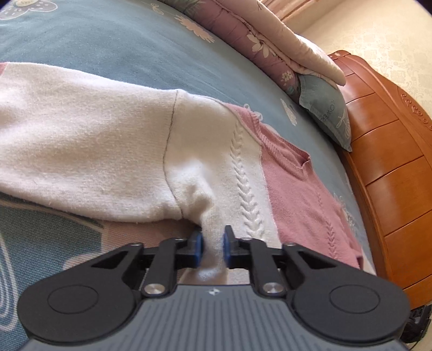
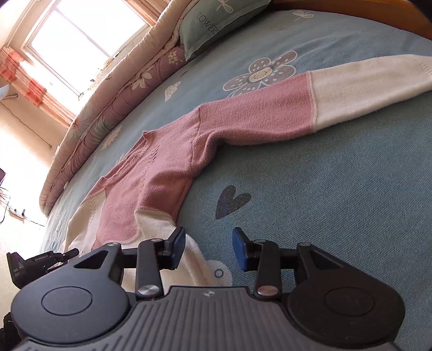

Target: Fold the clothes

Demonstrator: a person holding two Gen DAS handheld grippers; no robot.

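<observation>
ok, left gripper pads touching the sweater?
Touching. Left wrist view: left gripper pads pinch a white fold of the sweater between them.

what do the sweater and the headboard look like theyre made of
Sweater: soft knit, probably wool or acrylic; fuzzy matte surface, raised cable braid, ribbed neckline.
Headboard: seemingly solid wood with glossy orange-brown varnish; visible grain, panel grooves, carved scrollwork, sheen.

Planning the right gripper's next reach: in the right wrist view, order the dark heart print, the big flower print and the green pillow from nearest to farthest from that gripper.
1. Heart print: on the sheet just ahead of the right gripper, whose jaws stand open.
2. Flower print: farther up the bed, beyond the sweater sleeve.
3. Pillow: farthest, at the bed's far edge.
</observation>
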